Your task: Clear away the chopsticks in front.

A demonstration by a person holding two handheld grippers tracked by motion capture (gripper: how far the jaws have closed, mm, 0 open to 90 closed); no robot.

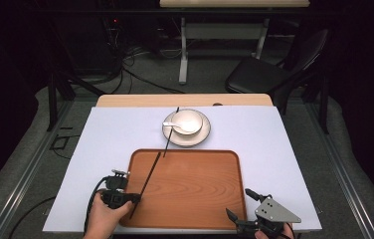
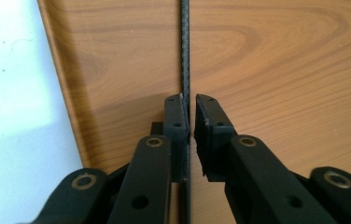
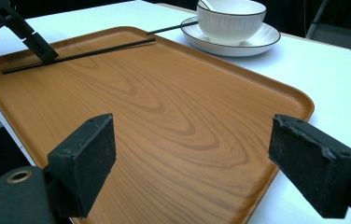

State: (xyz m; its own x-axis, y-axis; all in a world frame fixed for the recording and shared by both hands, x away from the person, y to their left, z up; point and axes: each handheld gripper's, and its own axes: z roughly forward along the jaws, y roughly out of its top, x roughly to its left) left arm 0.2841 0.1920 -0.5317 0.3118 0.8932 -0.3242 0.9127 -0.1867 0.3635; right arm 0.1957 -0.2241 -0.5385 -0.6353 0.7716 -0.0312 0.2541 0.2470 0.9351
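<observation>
Resting in the wooden tray (image 1: 200, 189), one chopstick (image 1: 145, 183); spoon (image 1: 179, 125) in bowl (image 1: 191, 119).

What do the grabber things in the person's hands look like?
Each hand-held gripper is black, with two flat-padded jaws on jointed bars with brass-coloured pins. The left hand-held gripper trails a black cable. The right hand-held gripper carries a grey three-cornered plate with small holes on top.

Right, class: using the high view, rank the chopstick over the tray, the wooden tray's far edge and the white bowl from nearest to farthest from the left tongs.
1. Chopstick over the tray: clamped in the left tongs, near left.
2. Tray's far edge: mid-table, ahead.
3. White bowl: on its saucer beyond the tray, farthest.
</observation>
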